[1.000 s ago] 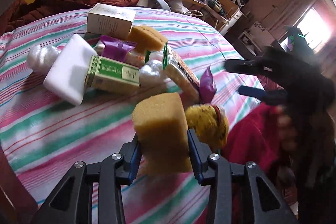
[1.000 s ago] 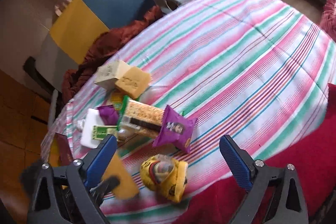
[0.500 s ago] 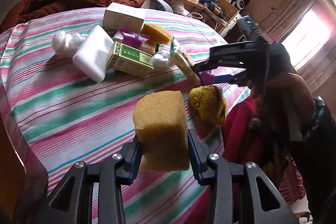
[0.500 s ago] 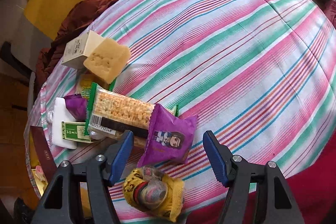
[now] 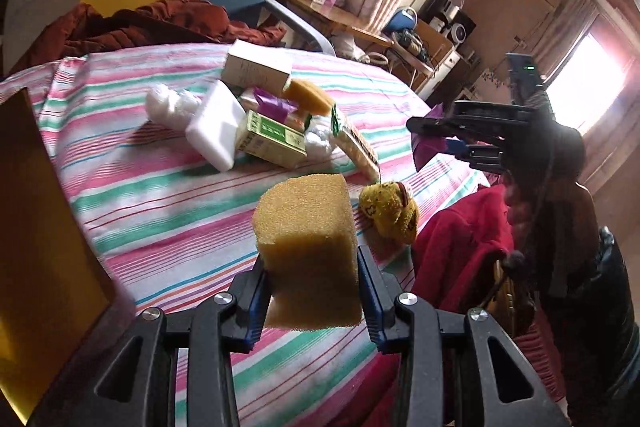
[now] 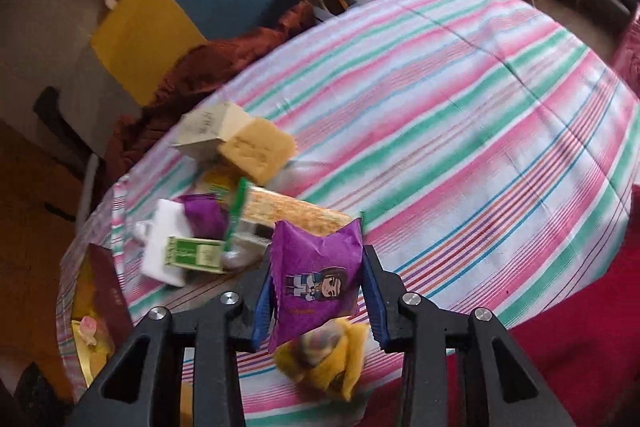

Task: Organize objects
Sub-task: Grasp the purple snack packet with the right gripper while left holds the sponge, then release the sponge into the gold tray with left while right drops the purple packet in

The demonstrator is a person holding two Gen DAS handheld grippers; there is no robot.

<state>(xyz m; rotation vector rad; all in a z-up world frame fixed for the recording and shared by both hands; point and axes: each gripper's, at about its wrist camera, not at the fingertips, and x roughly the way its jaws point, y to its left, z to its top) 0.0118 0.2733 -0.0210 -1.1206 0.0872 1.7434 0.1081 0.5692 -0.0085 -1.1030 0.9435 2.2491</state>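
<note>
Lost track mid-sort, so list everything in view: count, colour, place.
sponge: 2, yellow; one in left claw, other in the pile
purple snack packet: 1, between right claw's closing pads
small purple packet: 1, in the pile
yellow pouch: 1, near table edge
green box: 1, in the pile
white block: 1, beside green box
beige box: 1, far side of pile
cracker pack: 1, green-edged, in the pile
striped tablecloth: 1, pink-green
left claw: 1, black-blue
right claw: 1, black-blue
</note>
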